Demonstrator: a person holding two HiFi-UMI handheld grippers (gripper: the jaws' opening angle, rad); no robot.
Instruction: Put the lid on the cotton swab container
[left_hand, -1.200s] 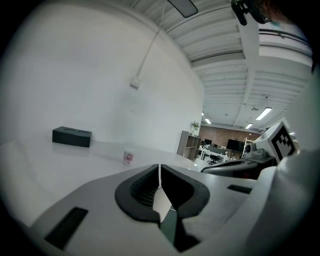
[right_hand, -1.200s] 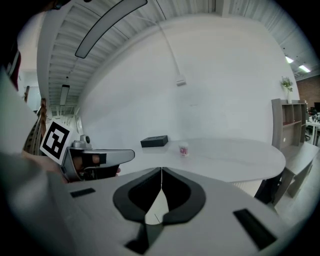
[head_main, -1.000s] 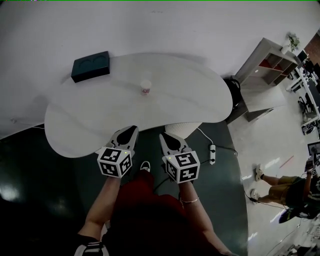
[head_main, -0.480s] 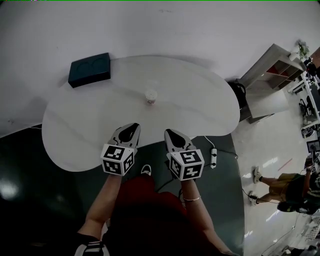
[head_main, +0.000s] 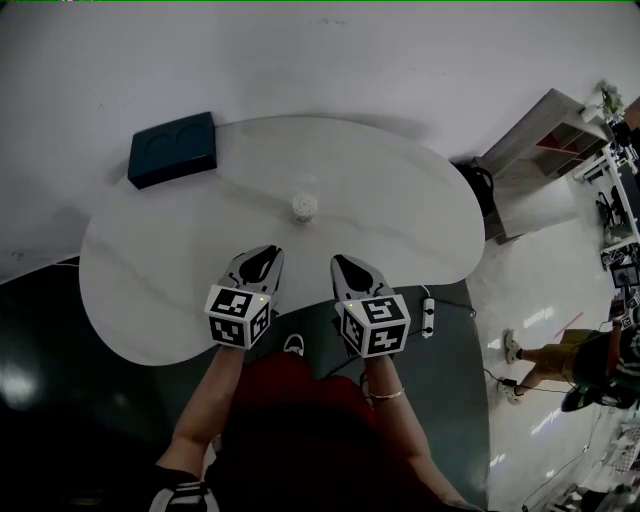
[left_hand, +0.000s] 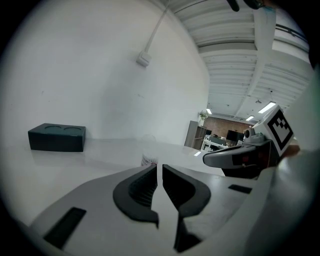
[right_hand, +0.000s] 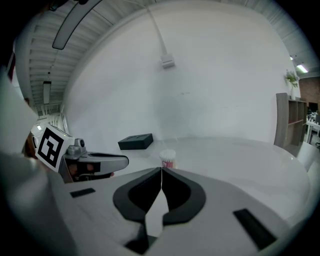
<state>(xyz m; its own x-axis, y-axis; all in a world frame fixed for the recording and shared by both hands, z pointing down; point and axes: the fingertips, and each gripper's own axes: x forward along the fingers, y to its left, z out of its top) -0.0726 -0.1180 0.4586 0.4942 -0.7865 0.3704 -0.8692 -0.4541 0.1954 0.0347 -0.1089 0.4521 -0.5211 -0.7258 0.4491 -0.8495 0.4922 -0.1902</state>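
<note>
The fingers (left_hand: 137, 186) of the left gripper (left_hand: 156, 166) are clenched, with only a sliver of light between the dark ribbed pads and nothing caught there. The right gripper (right_hand: 161, 170) is the same, its fingers (right_hand: 142, 192) pressed into a thin seam and holding nothing. Both are carried side by side over the near edge of the counter (head_main: 400, 205), the left gripper (head_main: 264, 254) and the right gripper (head_main: 342, 262) with their tips aimed toward 12 o'clock and their marker cubes back toward the person's forearms.

Just beyond the tips, at 12 o'clock from the gap between the two, the cotton swab container (head_main: 304, 207) stands upright on the counter, apart from both grippers. In the right gripper view it (right_hand: 168, 158) sits directly past the finger seam, with white swab heads showing at its top and a pinkish band lower down. In the left gripper view it is faint and blurred.

Further out, at about 10 o'clock on the counter near the far rim, lies a dark box (head_main: 172, 149) with two round recesses in its top. A white wall runs behind the counter. On the floor at about 3 o'clock a white power strip (head_main: 427, 311) lies by the counter edge, a pale shelf unit (head_main: 545, 130) stands at 2 o'clock, and another person (head_main: 585, 368) is at the right border
</note>
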